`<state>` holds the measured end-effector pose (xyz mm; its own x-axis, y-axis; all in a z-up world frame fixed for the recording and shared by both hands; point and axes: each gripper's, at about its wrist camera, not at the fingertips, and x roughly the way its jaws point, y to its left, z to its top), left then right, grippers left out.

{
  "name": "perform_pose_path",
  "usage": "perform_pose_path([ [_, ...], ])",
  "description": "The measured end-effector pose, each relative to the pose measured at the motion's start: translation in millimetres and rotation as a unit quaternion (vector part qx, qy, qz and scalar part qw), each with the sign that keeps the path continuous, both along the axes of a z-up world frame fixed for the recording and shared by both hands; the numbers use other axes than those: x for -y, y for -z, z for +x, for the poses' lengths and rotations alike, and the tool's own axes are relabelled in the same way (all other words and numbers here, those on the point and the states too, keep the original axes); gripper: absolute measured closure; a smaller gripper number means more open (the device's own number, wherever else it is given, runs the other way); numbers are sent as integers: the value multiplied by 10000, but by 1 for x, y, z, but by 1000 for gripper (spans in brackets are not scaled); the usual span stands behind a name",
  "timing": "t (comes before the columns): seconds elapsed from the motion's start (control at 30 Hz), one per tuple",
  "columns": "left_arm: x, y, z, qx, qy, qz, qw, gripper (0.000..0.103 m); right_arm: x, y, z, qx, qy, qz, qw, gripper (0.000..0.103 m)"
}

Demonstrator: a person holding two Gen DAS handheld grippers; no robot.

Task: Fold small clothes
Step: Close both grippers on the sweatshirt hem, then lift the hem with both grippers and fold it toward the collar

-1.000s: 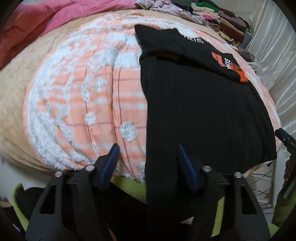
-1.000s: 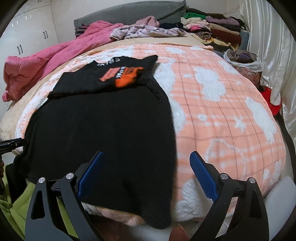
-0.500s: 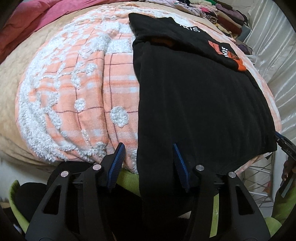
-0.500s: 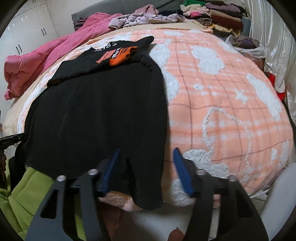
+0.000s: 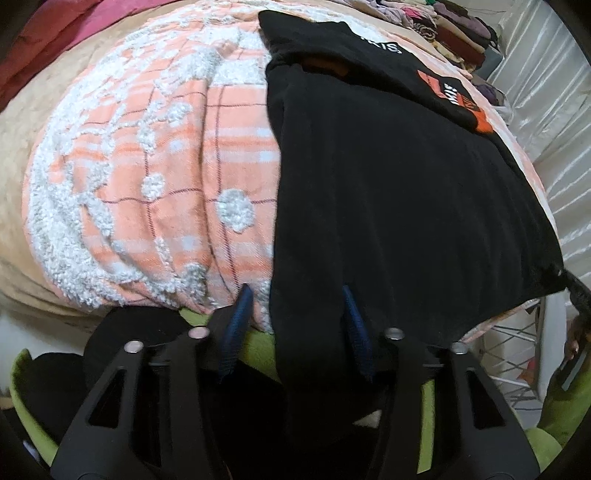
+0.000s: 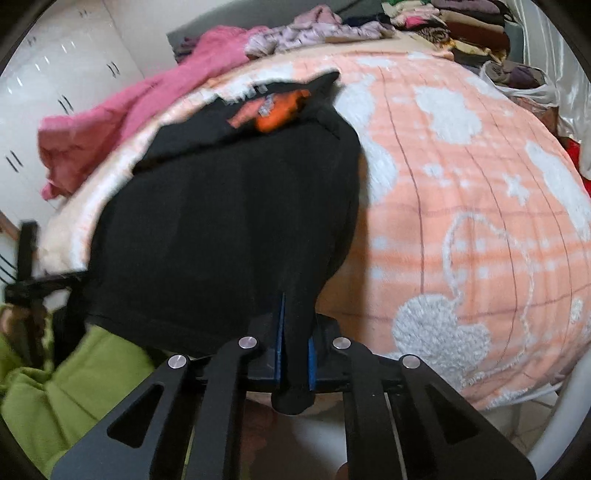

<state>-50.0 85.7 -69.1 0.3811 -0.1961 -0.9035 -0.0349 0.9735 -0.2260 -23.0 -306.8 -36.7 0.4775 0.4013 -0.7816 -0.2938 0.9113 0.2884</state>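
A black garment (image 5: pixel 406 184) with an orange and white print lies flat on the orange checked blanket (image 5: pixel 147 147), its far part folded over. Its near hem hangs over the bed's edge. My left gripper (image 5: pixel 297 317) stands at the hem's left corner and its jaws are closing. The cloth edge lies between them, and the left pad (image 5: pixel 238 314) is still clear of it. In the right wrist view the black garment (image 6: pixel 221 221) runs down to my right gripper (image 6: pixel 295 343), which is shut on the hem's right corner. A bunch of cloth pokes out below the pads.
A pink quilt (image 6: pixel 129 122) and a row of piled clothes (image 6: pixel 461 26) lie along the bed's far side. Green fabric (image 6: pixel 74 387) sits below the near edge. A pale curtain (image 5: pixel 546 92) hangs on the right, and white cupboards (image 6: pixel 55 92) stand at the left.
The right jaws went from wide open to shut on the garment's right hem corner. The left jaws narrowed around the left corner, and both views tipped down toward the hem.
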Motion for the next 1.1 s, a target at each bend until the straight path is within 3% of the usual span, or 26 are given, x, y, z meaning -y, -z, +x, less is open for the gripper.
perform_pose_path([
  [0.2,7,-4,-2,15,152,-77,9999,97,13,-29,8,353,153,627,9973,95],
  [0.4,13,-14,-2,159,207,-12,9997,99,21,-42,16,547,286,789,9950,95],
  [0.7,-9,-75,2,1086,-139,-202,9938,99,19,-62,33,887,366,911,9912,95],
  [0.8,-14,-93,8,1404,-292,-100,9896,100,20,-68,39,982,439,969,9895,95],
  [0.97,-18,-110,21,1648,-415,-159,9853,99,19,-83,51,1177,559,1068,9857,95],
  [1.1,-12,-122,34,1895,-446,169,9807,99,16,-94,60,1350,607,1059,9833,95],
])
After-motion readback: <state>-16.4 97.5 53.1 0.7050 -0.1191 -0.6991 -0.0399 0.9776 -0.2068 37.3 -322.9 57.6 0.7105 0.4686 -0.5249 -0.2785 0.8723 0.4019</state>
